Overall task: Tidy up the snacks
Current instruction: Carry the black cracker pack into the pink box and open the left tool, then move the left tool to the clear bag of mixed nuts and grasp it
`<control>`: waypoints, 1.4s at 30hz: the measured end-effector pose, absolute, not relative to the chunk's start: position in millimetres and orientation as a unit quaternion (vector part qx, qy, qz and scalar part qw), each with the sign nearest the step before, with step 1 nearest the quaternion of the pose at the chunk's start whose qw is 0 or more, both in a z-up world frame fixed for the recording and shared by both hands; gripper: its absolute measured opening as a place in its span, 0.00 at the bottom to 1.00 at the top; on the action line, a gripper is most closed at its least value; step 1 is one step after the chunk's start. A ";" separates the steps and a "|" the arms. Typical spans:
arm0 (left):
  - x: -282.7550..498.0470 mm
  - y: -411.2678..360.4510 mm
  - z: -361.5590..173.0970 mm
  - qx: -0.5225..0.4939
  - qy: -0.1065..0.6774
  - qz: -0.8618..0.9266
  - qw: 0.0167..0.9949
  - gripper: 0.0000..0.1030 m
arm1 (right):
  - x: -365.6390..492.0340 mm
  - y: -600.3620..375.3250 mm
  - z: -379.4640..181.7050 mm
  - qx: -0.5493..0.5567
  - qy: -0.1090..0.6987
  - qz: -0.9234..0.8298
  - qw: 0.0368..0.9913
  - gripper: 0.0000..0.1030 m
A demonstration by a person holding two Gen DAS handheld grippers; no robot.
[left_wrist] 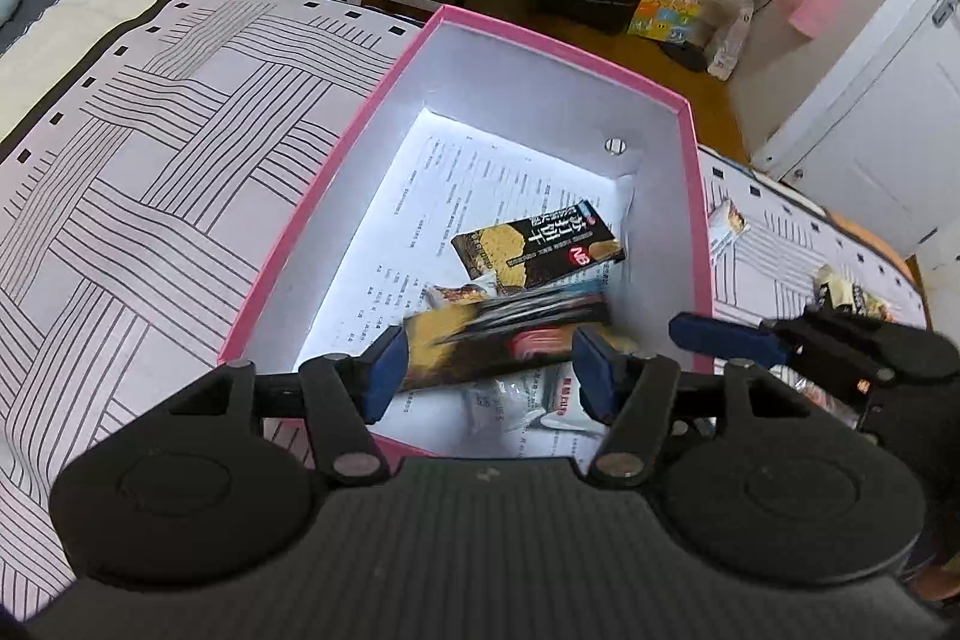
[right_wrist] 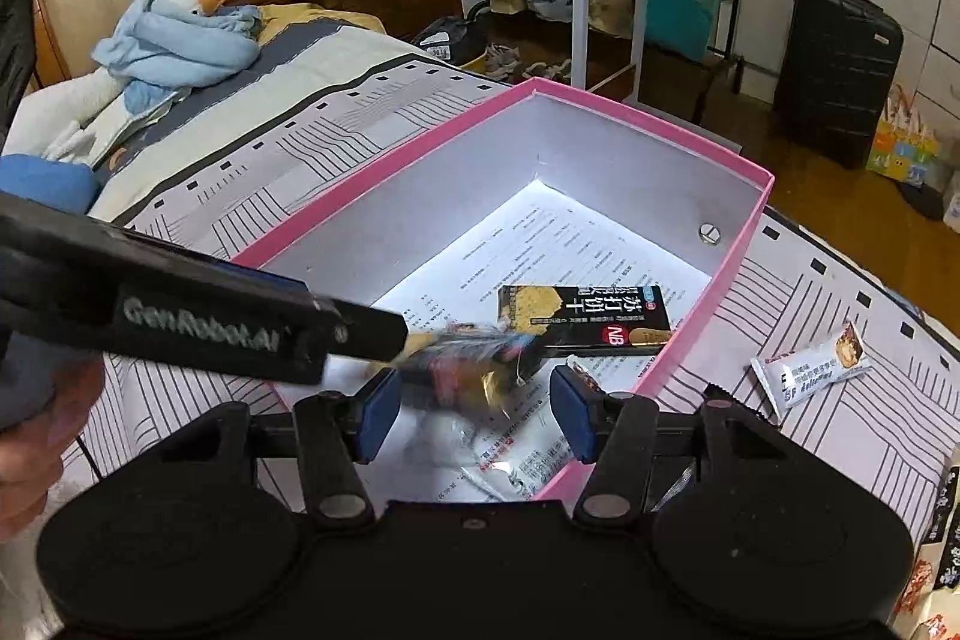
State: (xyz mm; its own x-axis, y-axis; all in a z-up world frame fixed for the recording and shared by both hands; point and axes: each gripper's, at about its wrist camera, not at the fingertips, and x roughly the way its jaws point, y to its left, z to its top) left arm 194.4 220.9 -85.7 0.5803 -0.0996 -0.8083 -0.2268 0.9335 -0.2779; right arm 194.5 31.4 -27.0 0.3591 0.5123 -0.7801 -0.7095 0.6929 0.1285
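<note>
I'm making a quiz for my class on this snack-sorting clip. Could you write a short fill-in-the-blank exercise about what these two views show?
1. The box collecting the snacks has a rim coloured ____.
2. The floor of the box is lined with a printed sheet of ____.
3. The black cracker packet lies ____ the box.
4. The white snack packet lies outside the box, on the ____.

Missing words: pink; paper; inside; bed
</note>
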 end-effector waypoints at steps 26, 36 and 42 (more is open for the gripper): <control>162.3 109.3 -1.2 -0.068 0.432 -0.156 0.886 0.58 | 128.2 -109.8 59.2 -0.084 0.409 0.311 0.854 0.67; 198.9 21.1 -48.4 -0.032 0.440 -0.249 0.862 0.55 | 126.1 -184.8 2.8 0.017 0.462 0.272 0.844 0.67; 223.7 -14.3 -115.7 -0.047 0.486 -0.253 0.835 0.51 | 129.1 -199.9 -59.0 0.049 0.503 0.241 0.828 0.67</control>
